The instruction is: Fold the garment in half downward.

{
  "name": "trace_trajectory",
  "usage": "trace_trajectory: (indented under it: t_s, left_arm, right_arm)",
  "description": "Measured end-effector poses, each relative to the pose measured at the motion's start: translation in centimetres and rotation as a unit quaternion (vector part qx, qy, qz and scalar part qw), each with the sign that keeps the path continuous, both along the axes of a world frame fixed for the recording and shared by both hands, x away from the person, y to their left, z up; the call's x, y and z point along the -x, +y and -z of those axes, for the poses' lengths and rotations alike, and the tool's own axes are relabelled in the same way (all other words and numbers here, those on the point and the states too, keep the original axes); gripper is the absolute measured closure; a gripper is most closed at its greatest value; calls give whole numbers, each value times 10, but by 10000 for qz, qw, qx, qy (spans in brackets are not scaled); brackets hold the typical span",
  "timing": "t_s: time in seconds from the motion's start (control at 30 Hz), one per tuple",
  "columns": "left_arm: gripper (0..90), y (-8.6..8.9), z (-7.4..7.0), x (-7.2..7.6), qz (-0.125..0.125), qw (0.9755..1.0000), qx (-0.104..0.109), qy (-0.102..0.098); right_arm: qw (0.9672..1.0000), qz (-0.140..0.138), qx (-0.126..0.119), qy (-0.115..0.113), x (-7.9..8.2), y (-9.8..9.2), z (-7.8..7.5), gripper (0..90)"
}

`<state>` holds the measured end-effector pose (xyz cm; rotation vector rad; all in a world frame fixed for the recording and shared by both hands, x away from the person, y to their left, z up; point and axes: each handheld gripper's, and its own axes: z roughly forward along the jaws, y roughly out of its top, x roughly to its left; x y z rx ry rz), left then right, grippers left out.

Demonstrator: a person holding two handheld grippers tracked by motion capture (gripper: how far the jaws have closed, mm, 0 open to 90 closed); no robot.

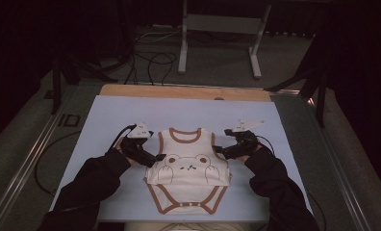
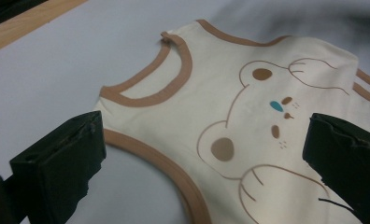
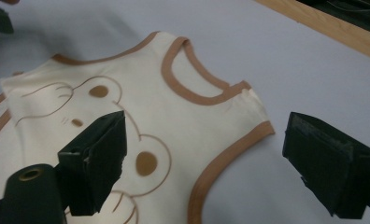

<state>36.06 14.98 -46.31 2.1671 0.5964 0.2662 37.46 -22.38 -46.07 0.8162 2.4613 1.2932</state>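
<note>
Now a cream baby bodysuit (image 1: 188,166) with brown trim and a bear print lies flat on the pale blue table (image 1: 107,120), near the person's edge, neckline toward the far side. Its lower part appears folded up over the front, the snap end nearest the person. The left tool (image 1: 158,158) sits at the garment's left armhole, its jaws spread wide on either side of the brown-trimmed edge in the left gripper view. The right tool (image 1: 217,150) sits at the right armhole, jaws likewise spread, straddling that edge without pinching it.
</note>
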Motion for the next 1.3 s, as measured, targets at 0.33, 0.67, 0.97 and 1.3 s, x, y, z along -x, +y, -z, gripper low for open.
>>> trace_trajectory:
  t_s: [0.33, 0.67, 0.97, 1.3]
  left_arm:
    - [6, -10, 12, -27, 41, 9999, 8, 113]
    - [6, -10, 25, -53, -83, 9996, 39, 282]
    - [70, -9, 26, -74, -246, 9982, -138, 528]
    - [159, -6, 36, -94, -312, 9973, -331, 577]
  right_arm:
    - [9995, -29, 275, 124, -24, 1, 15, 162]
    - [9990, -127, 344, 251, -46, 6, 27, 243]
    - [9986, -54, 387, 355, -67, 14, 33, 301]
    - [9976, -28, 465, 518, -82, 22, 43, 350]
